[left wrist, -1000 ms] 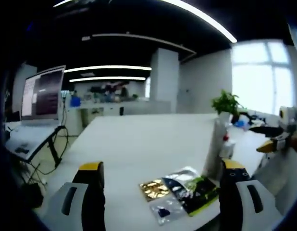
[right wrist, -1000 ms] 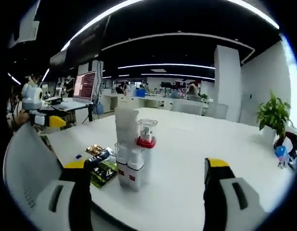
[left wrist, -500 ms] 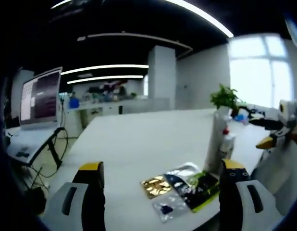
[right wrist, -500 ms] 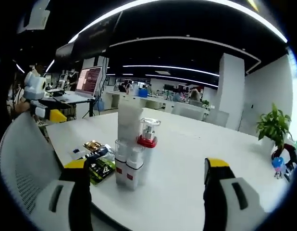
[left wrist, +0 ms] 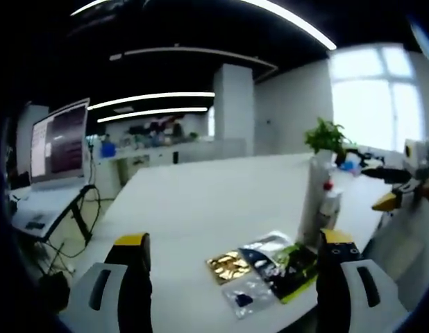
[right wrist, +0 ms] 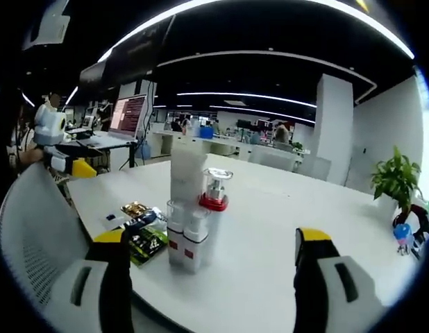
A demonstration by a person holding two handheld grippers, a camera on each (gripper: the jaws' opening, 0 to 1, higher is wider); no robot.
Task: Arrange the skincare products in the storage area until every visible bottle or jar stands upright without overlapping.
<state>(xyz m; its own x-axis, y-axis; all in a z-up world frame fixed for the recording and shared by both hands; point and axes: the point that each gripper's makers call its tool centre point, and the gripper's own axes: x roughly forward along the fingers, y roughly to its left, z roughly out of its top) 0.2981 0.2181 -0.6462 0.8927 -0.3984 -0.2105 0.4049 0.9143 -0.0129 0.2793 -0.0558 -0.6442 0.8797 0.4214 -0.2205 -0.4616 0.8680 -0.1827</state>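
Both the left gripper [left wrist: 232, 260] and the right gripper [right wrist: 211, 267], jaws spread and empty, hover short of the upright cluster of clear white-and-red skincare bottles [right wrist: 191, 222] on the white table [right wrist: 270, 229], flat foil sample sachets [left wrist: 263, 270] lying beside it, likely awaiting the first approach and grasp.

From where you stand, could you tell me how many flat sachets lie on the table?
3: gold sachet, dark green-edged sachet beside it, small clear sachet nearest; others may hide underneath.

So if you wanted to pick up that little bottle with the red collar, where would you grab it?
Probably by its clear cap, from above. The red-collared bottle stands upright, pressed against the tall white box with twin white bottles just in front, so its sides are crowded. The open right hand-held gripper would close across the cap.
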